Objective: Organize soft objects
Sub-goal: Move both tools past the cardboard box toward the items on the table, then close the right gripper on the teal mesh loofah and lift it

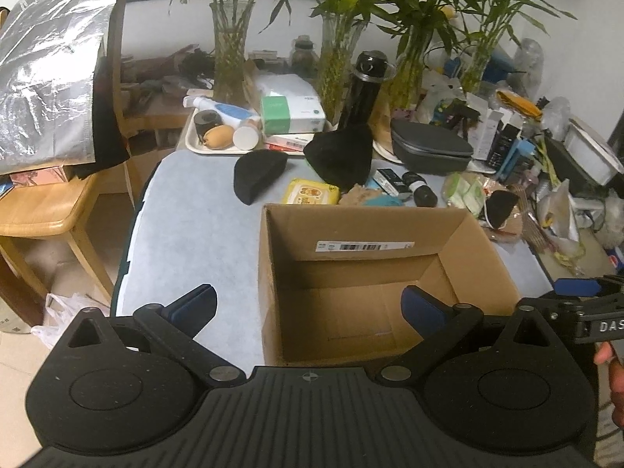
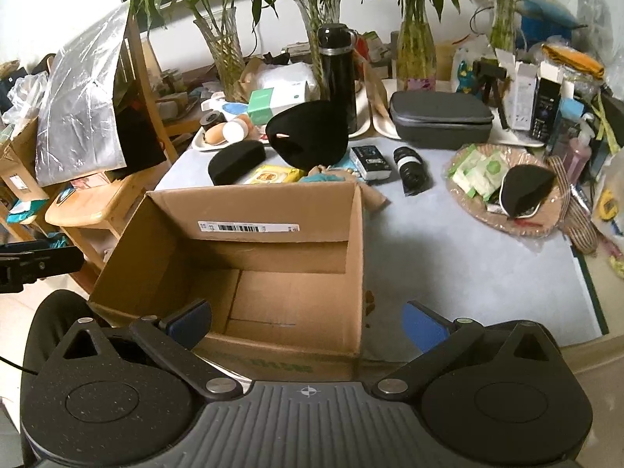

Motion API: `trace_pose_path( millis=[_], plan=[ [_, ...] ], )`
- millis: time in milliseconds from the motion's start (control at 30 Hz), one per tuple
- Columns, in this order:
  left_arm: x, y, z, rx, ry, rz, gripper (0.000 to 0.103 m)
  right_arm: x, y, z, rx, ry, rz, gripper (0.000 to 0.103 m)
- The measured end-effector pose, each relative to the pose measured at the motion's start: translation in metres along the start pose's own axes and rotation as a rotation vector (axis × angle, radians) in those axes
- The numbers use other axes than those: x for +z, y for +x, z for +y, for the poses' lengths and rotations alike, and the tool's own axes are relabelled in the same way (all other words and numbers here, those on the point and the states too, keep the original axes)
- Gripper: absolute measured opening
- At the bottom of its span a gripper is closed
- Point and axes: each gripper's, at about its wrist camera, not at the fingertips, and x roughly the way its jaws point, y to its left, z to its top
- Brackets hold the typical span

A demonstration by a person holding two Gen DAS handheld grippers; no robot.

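Observation:
An open, empty cardboard box stands on the grey table; it also shows in the right wrist view. Behind it lie soft black pads: a small one, a large one, and another in a woven basket. A yellow wipes pack and a teal-and-tan soft toy lie just behind the box. My left gripper is open over the box's near left corner. My right gripper is open over the box's near right corner.
Glass vases with bamboo, a black flask, a grey zip case, a white tray with bottles, small boxes and clutter crowd the table's back and right. A wooden chair with a silver bag stands left.

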Motion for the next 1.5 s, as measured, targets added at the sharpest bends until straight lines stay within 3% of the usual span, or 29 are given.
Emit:
trace_pose_path(
  millis=[700, 1000, 1500],
  plan=[
    [0.031, 0.021, 0.001, -0.043, 0.003, -0.084, 0.103, 0.022, 0.015, -0.019, 0.052, -0.015, -0.036, 0.103],
    [0.051, 0.035, 0.012, -0.026, 0.034, -0.112, 0.103, 0.04, 0.031, -0.033, 0.049, -0.016, -0.045, 0.103],
    [0.069, 0.071, 0.03, -0.053, 0.038, -0.078, 0.103, 0.073, 0.061, -0.054, 0.038, -0.013, -0.035, 0.103]
  ],
)
